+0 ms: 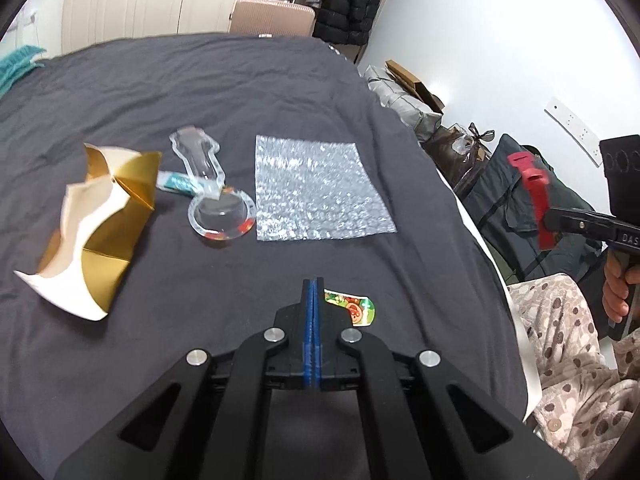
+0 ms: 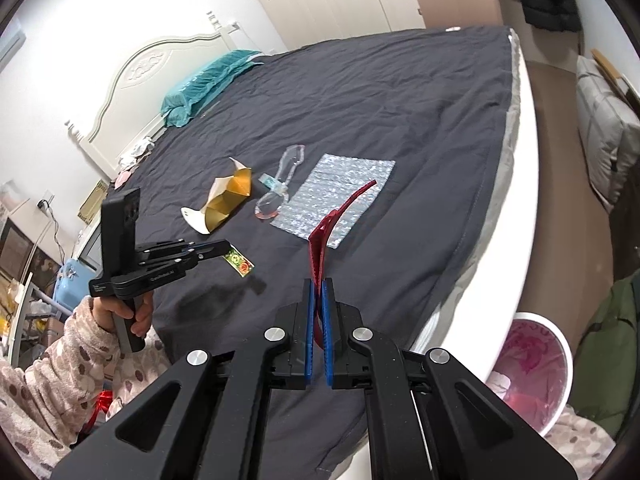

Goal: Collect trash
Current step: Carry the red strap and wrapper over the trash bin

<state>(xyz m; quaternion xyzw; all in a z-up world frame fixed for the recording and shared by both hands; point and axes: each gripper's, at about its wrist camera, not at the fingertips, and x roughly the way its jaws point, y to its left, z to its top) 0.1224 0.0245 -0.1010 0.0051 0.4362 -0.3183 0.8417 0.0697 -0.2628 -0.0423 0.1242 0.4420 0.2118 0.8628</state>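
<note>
My left gripper (image 1: 313,284) was clamped on a colourful wrapper (image 1: 354,307), lifted just off the dark bedspread (image 1: 200,80). My right gripper (image 2: 319,286) pinched a red plastic strip (image 2: 320,240); gold box (image 1: 100,216) and bubble wrap (image 1: 320,188) lay farther off.

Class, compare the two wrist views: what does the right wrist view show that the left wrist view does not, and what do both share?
Only the right wrist view shows the white bin beside the bed, the headboard and the teal pillow.

Only the left wrist view shows the white power strip on the wall.

Both show the gold box, the clear plastic shell, the bubble wrap, the colourful wrapper in the left gripper and the red strip in the right gripper.
</note>
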